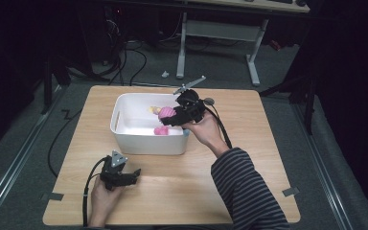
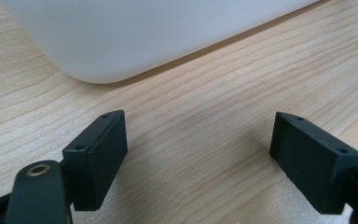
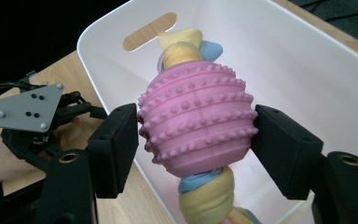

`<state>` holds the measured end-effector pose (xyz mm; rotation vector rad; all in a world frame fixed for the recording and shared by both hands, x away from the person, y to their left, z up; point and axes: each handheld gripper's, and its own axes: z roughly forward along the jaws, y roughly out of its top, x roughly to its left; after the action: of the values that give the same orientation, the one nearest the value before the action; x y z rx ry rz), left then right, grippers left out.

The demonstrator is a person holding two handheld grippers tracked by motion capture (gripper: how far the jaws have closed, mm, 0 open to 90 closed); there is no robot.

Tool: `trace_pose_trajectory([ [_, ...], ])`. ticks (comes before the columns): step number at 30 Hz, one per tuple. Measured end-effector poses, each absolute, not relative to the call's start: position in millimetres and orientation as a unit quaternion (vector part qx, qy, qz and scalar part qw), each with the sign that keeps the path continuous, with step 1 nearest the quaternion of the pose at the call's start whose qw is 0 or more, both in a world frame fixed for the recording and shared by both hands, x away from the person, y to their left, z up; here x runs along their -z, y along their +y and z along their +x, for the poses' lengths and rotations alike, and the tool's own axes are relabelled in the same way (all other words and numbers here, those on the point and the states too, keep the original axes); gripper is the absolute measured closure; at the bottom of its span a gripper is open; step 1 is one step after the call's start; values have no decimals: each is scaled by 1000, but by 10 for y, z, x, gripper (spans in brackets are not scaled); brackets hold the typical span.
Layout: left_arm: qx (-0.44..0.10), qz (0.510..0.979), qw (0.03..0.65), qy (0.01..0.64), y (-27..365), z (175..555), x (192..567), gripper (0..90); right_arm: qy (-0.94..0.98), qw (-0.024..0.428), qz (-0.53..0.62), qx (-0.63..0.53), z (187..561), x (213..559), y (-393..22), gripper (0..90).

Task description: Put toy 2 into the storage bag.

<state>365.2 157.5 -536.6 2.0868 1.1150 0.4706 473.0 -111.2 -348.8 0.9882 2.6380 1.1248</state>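
A white plastic bin stands on the wooden table. Over its right side my right gripper is shut on a pink studded ball toy threaded on a yellow and blue rope; both pads press the ball's sides above the bin's inside. Another pink piece lies inside the bin. My left gripper rests low on the table in front of the bin, open, with bare wood between its jaws and the bin's outer wall just ahead.
The table's front half and right side are bare wood. Cables trail off the left edge onto the grey floor. A white desk frame stands beyond the table. The bin has a slot handle in its end wall.
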Motion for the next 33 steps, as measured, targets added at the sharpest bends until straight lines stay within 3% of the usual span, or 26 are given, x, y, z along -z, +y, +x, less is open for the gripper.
trace_pose_trajectory([
  [22, -182, 808, 357, 431, 1576, 3652, 5366, 191, 887, 30, 304, -348, 4676, 3687, -932, 326],
  [33, -182, 809, 357, 431, 1576, 3652, 5366, 191, 886, 40, 302, -350, 4647, 3692, -942, 328],
])
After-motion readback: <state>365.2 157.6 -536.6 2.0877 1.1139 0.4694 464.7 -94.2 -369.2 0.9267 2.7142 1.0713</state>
